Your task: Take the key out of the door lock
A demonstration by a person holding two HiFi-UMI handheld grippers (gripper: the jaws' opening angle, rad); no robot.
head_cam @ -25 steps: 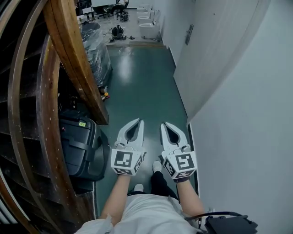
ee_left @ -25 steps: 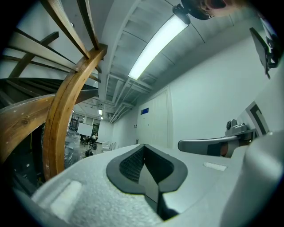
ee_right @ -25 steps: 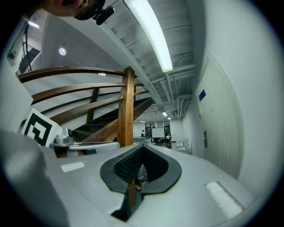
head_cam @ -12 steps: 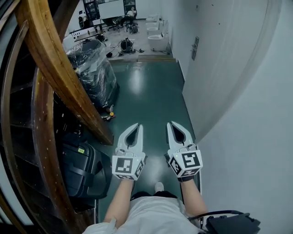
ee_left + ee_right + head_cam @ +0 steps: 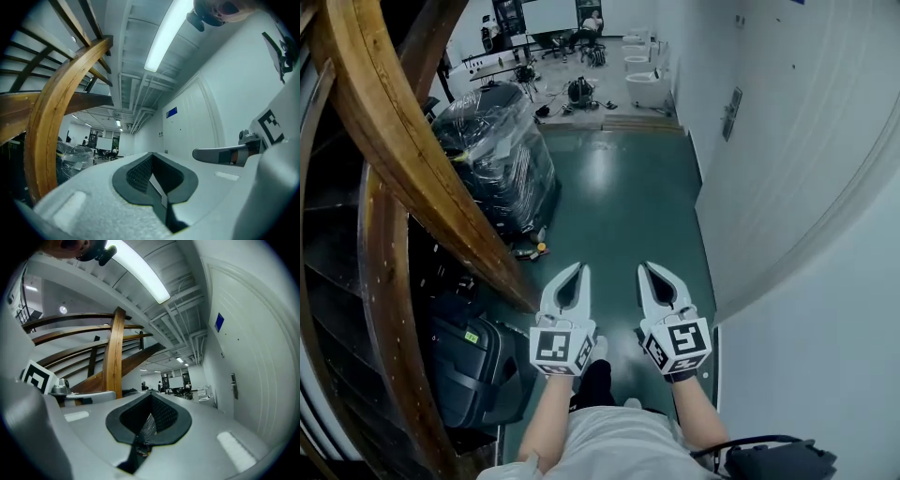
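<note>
Head view: left gripper [image 5: 579, 268] and right gripper [image 5: 645, 267] are held side by side, well apart from any thing, over a glossy green floor [image 5: 619, 206]. Both tongs are pinched together with nothing between them. Each gripper view confirms this: white moulded jaws meet at a seam, leaving only the dark ribbed hollow of the pads.

Only the head view shows the black hard case [image 5: 469, 370] at lower left, the bundle in clear crinkled plastic wrap [image 5: 497, 155] and white fixtures [image 5: 647, 86] at the far end.

The curved wooden stair rail [image 5: 412, 150], brown and varnished, sweeps down the left side. The left gripper view catches it from below.

Only the gripper views give the ceiling — a long light strip [image 5: 140, 270], pipes, and a small blue sign [image 5: 219, 322] high on the wall.

The white door [image 5: 778, 141] stands on the right, smooth and matte. Its metal handle plate [image 5: 732, 112] is far ahead of both grippers and also shows small in the right gripper view. The key would sit there, but it is too small to make out.
</note>
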